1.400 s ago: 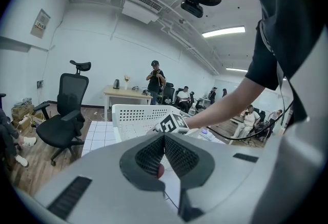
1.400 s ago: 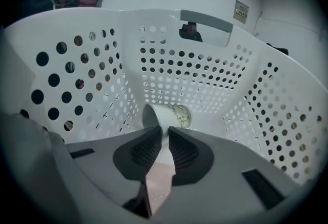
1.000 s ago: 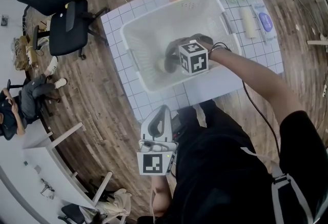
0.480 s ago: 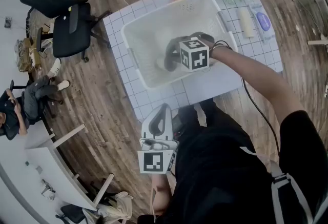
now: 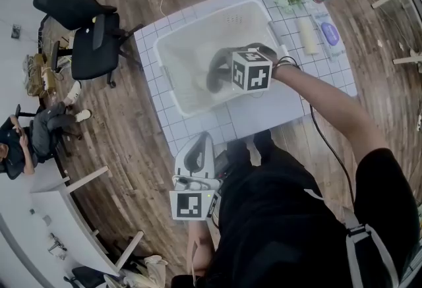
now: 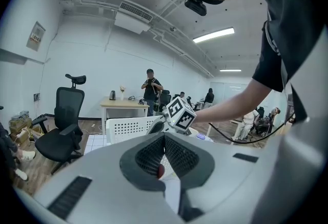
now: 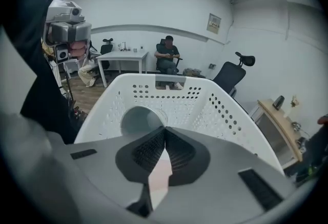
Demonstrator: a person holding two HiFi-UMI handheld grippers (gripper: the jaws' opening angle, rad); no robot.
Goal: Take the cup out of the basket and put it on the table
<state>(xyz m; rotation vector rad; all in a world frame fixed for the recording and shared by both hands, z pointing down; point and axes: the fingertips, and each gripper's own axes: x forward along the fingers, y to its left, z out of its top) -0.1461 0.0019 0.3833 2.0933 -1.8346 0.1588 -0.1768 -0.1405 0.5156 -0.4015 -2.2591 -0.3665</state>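
Progress is at the lift-out stage: the cup (image 7: 137,121) is inside the basket (image 7: 220,115), its thin rim apparently pinched in the closed tongs of the right gripper (image 7: 165,131). Clearing the wall and setting it on the table (image 5: 290,105) remain. Its mouth faces the gripper, with the long axis running away toward the basket's far-left wall, while the left gripper (image 6: 164,138) has its tongs together and empty.

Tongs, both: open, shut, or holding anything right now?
Left tongs: closed, nothing between them.
Right tongs: closed, apparently pinching the rim of the cup.
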